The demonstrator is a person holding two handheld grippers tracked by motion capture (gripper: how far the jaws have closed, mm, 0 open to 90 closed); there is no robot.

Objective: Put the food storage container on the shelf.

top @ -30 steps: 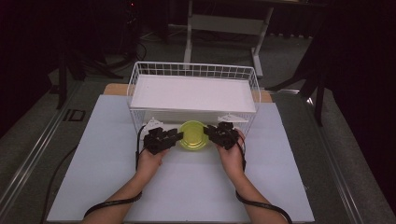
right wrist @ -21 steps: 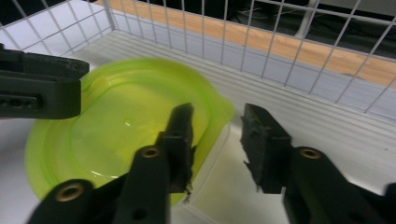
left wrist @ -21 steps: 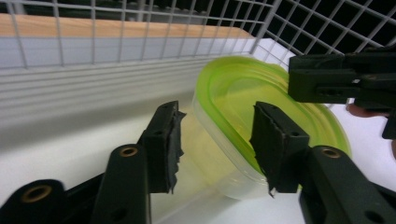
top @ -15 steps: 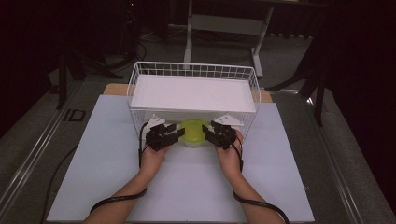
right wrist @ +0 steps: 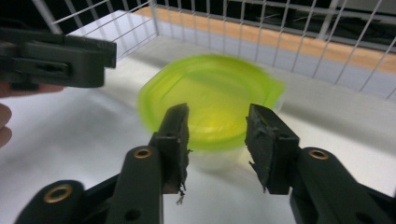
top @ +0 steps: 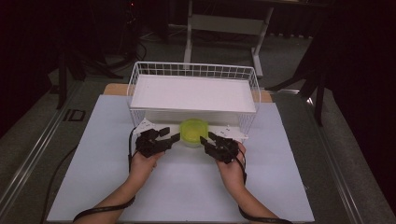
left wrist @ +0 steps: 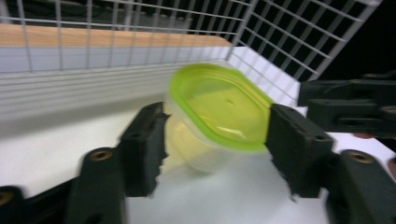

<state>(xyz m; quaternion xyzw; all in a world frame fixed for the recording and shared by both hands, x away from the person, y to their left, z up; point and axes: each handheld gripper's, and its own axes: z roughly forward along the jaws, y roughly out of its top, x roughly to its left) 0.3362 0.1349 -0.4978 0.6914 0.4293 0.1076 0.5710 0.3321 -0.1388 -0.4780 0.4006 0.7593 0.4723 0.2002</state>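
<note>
there, green-lidded tub (top: 194, 132) between left hand-held gripper (top: 173, 137) and right hand-held gripper (top: 204, 140)

We see a table (top: 93, 186) with a big white top. A white wire basket (top: 194, 70) stands on it near the far edge, in the middle. A small tub with a green lid (top: 194, 130) sits on the table just at the basket's near side.

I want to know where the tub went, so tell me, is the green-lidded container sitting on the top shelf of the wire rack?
No, the green-lidded container sits under the wire rack.
</note>
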